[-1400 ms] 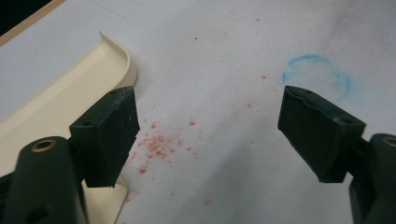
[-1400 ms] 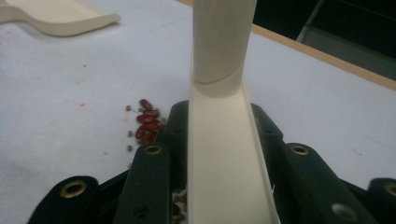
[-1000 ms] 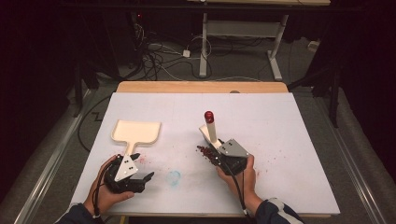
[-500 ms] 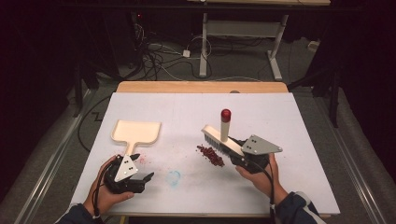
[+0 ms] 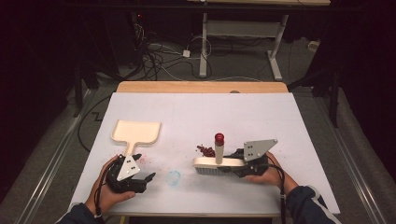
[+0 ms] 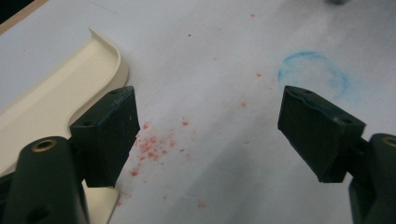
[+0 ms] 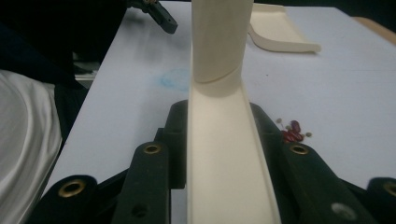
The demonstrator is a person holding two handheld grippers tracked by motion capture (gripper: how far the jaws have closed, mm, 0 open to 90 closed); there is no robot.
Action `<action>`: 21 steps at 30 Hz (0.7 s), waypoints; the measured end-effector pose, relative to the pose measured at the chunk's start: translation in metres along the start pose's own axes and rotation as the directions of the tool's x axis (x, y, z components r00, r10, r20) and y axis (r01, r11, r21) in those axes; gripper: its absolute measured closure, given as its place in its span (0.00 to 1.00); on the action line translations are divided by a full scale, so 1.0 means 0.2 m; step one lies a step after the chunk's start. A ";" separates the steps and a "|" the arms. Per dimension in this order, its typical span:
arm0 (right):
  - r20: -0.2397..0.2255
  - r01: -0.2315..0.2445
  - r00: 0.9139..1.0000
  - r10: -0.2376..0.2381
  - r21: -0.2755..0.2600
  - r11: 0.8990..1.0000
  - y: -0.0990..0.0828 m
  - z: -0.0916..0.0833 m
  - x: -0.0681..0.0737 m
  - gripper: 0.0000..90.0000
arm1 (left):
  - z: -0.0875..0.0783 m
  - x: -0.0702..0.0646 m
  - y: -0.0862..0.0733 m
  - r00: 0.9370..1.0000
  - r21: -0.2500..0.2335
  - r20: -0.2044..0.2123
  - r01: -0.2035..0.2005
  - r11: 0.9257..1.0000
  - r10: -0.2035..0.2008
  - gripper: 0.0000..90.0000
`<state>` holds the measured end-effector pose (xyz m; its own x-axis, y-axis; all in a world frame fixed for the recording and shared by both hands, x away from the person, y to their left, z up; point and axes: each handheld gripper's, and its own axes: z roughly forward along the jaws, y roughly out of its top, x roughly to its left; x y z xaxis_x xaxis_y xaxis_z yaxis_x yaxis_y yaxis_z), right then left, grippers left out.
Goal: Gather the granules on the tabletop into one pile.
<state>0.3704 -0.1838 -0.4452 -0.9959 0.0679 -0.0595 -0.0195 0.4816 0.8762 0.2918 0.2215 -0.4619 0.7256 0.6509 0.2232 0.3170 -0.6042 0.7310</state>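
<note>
1. We log a white table.
2. Cream dustpan, far left.
3. Brush, near centre, clamped in our right gripper.
4. Left gripper, jaws wide, empty.
5. Red beans just beyond the brush.

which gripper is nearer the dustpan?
Left. The left gripper sits open beside the dustpan handle; the right gripper is across the table, shut on the brush.
</note>
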 end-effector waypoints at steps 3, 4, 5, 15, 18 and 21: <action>-0.025 -0.024 0.999 0.024 -0.013 1.000 0.00 0.05 -0.07 0.75 | 0.01 0.00 0.00 1.000 0.001 0.006 0.007 1.000 -0.007 0.22; -0.024 -0.022 0.999 0.022 -0.008 1.000 0.01 0.07 -0.10 0.75 | 0.01 0.00 0.00 1.000 0.001 0.007 0.007 1.000 -0.007 0.22; -0.024 -0.017 1.000 0.017 -0.003 1.000 0.02 0.08 -0.12 0.75 | 0.01 0.00 0.00 1.000 0.001 0.009 0.009 1.000 -0.009 0.22; -0.028 -0.024 0.999 0.023 -0.014 1.000 0.10 0.20 -0.23 0.75 | 0.01 0.01 -0.01 0.999 0.004 0.027 0.025 1.000 -0.025 0.22; -0.036 -0.013 0.999 0.012 -0.024 1.000 0.13 0.20 -0.20 0.75 | 0.00 0.01 -0.01 1.000 -0.005 0.020 0.017 1.000 -0.017 0.22; 0.007 0.000 1.000 0.000 -0.037 0.999 0.16 0.15 -0.16 0.75 | 0.00 0.00 -0.01 1.000 -0.002 0.018 0.023 1.000 -0.023 0.22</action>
<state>0.4038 -0.1440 -0.4297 -0.9953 0.0743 -0.0625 -0.0226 0.4490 0.8933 0.2910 0.2240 -0.4632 0.7292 0.6561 0.1944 0.3323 -0.5878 0.7376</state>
